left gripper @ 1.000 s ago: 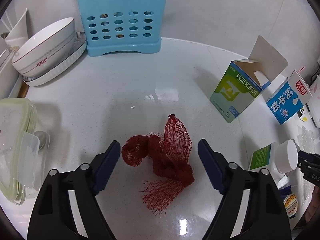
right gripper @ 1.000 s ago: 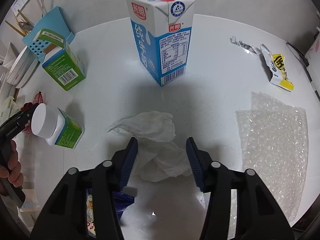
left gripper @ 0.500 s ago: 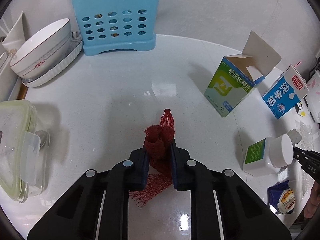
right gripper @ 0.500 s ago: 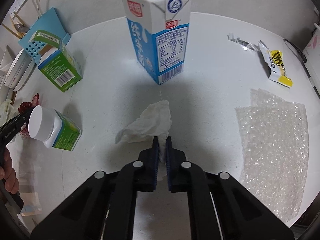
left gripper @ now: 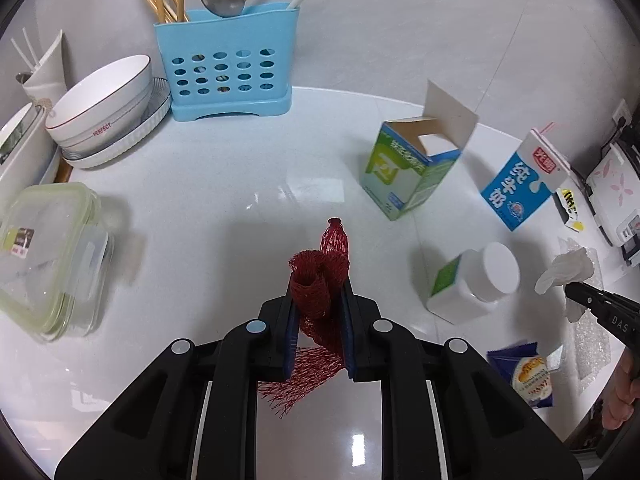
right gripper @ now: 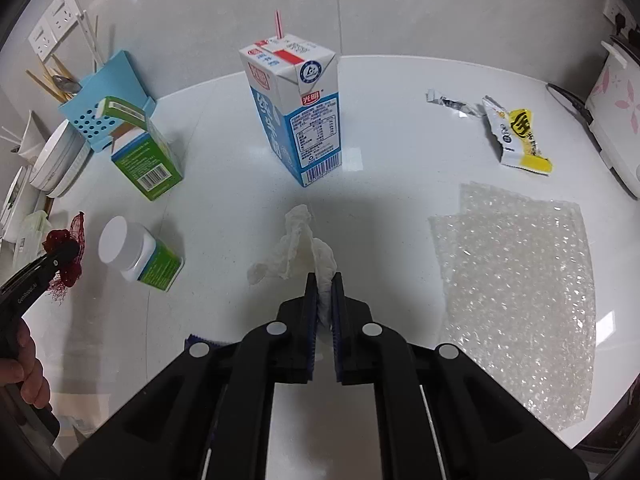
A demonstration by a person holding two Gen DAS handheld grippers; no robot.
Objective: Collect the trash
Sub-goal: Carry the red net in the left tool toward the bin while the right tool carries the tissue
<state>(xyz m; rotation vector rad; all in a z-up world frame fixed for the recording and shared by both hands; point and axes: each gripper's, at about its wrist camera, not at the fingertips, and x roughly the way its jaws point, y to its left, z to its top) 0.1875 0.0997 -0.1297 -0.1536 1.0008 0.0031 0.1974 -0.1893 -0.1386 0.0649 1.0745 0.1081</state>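
My left gripper (left gripper: 319,300) is squeezed tight on the red net bag (left gripper: 320,280), and the bunched net sticks up past my fingers while its frayed end hangs down under them over the white table (left gripper: 208,208). My right gripper (right gripper: 324,284) is pinched on the white tissue (right gripper: 296,240), with the jaws almost together and only the thin paper between them. The crumpled part of the tissue pokes out in front and to the left. Straight ahead of the tissue stands the blue milk carton (right gripper: 298,112) with a straw in its top. To the left of it is the open green box (right gripper: 144,156), and nearer to me a white bottle (right gripper: 138,254) with a green label lies on its side. On my right a sheet of bubble wrap (right gripper: 516,280) lies flat, and past it is a yellow wrapper (right gripper: 516,140) beside a torn silver one (right gripper: 450,102). Far off in the left view are a blue holder (left gripper: 228,68) with chopsticks and a spoon, stacked bowls (left gripper: 108,100), and a clear lunch box (left gripper: 48,256).
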